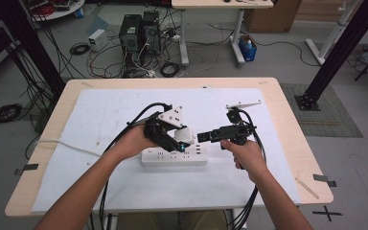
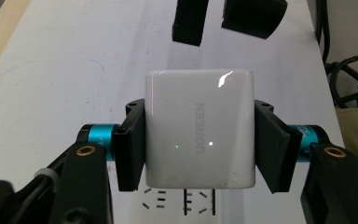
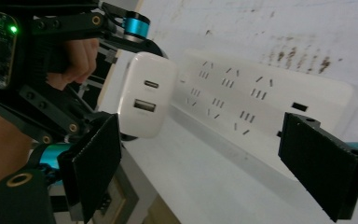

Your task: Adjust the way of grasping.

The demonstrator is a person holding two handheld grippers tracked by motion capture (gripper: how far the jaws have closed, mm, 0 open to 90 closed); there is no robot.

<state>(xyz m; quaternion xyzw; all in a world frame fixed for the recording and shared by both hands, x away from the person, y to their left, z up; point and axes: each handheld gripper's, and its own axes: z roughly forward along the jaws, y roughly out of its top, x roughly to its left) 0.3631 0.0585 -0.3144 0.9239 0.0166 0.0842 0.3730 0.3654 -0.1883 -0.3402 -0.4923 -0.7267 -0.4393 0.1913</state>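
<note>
The left gripper (image 2: 199, 144) is clamped on a glossy white cube-shaped wall charger (image 2: 199, 135), its two black pads (image 2: 130, 149) pressed flat against opposite side faces. The charger hangs just above a long white plastic power strip (image 1: 172, 157) that lies on the white sheet (image 1: 100, 115) covering the pale wooden table (image 1: 287, 110), its long axis running left to right across the person's front. In the left gripper view a row of socket slots shows directly beneath the charger's lower edge, so the plug face seems to point down at the strip; my judgement is that the coming move is a straight push into one of those sockets, and that it turns on lining the prongs up with the slots below.

The right gripper (image 3: 214, 168) stands wide apart and holds nothing. It reaches in from the right end of the strip, its jaws aimed along the strip's length toward the charger, whose USB port face (image 3: 145, 95) looks back at it. The left hand (image 1: 136, 141) is the one at the work.

The prongs are hidden under the charger's body, so I cannot tell whether they already touch the strip or hover apart from it. The strip's cord end is hard to make out behind the left hand
</note>
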